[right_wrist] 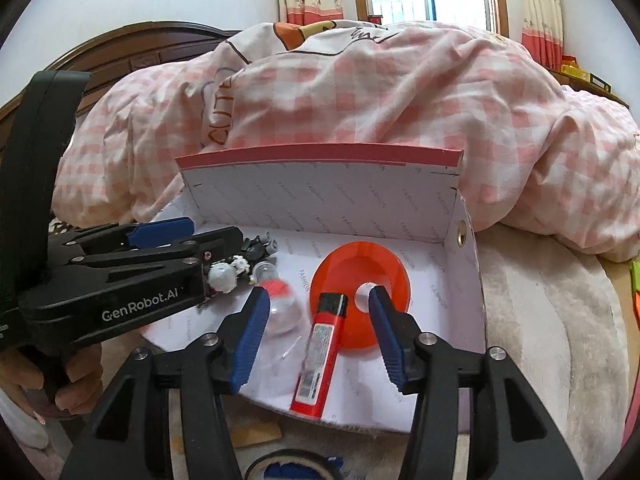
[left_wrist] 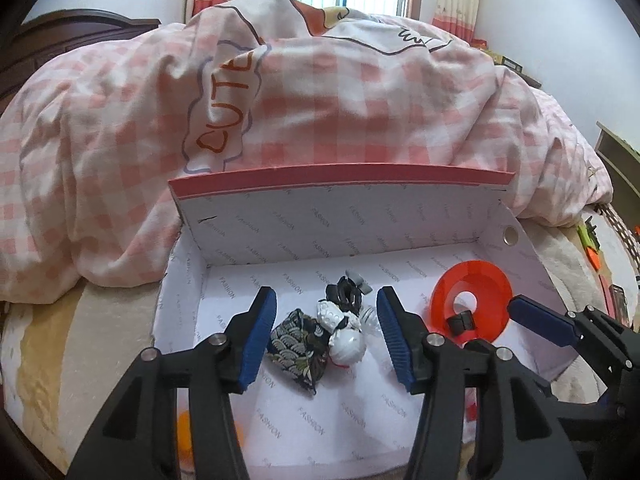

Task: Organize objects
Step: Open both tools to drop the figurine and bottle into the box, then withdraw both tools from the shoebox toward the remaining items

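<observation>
Both tongs spread apart, holding nothing. Right tongs (right_wrist: 314, 320) over red lighter (right_wrist: 320, 360) leaning on orange disc (right_wrist: 360, 276). Left tongs (left_wrist: 326, 328) over patterned pouch (left_wrist: 298, 344) and white toy figure (left_wrist: 346, 336). All inside white box (left_wrist: 280, 220) on bed; pink checked quilt (left_wrist: 360, 100) beyond.

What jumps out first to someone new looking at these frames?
The bright orange plastic disc with a centre hole, lying at the right end of the open white cardboard box, with a red rectangular lighter-like stick leaning on its near edge. Behind the box looms a rumpled pink-and-white checked quilt. Both blue-padded grippers, left and right, hang open over the box.
</observation>
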`<state>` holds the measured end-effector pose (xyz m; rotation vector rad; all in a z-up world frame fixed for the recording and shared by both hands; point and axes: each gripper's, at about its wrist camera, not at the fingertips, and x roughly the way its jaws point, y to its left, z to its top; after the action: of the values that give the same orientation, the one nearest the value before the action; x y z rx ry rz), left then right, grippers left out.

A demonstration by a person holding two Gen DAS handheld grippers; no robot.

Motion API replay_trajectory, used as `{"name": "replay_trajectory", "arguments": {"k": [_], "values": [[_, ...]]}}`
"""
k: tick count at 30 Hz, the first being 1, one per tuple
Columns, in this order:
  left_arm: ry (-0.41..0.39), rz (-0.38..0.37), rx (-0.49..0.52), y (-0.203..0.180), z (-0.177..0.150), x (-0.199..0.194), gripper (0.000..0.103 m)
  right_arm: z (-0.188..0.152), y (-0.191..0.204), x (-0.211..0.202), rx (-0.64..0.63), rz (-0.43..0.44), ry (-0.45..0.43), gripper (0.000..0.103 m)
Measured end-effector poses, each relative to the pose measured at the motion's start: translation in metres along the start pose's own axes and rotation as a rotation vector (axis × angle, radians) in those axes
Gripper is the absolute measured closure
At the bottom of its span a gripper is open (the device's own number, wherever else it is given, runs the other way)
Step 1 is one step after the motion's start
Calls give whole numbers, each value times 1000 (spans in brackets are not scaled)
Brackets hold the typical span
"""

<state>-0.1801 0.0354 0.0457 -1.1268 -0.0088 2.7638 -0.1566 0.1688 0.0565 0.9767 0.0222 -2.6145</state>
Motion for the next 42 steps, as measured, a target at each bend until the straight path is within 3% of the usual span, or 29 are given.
{"name": "replay_trajectory", "arguments": {"k": [4, 10, 22, 42], "values": [[1, 0, 0, -3, -10, -13, 50, -4, 3, -12, 2, 11, -4, 50], [-5, -22, -1, 3, 0, -13, 50, -15, 5, -25, 23, 37, 15, 50], [-24, -59, 39, -9, -25, -55, 50, -37, 20, -62, 17, 73, 11, 50], [14, -120, 67, -29, -75, -79, 50, -85, 19, -85, 39, 95, 81, 50]]}}
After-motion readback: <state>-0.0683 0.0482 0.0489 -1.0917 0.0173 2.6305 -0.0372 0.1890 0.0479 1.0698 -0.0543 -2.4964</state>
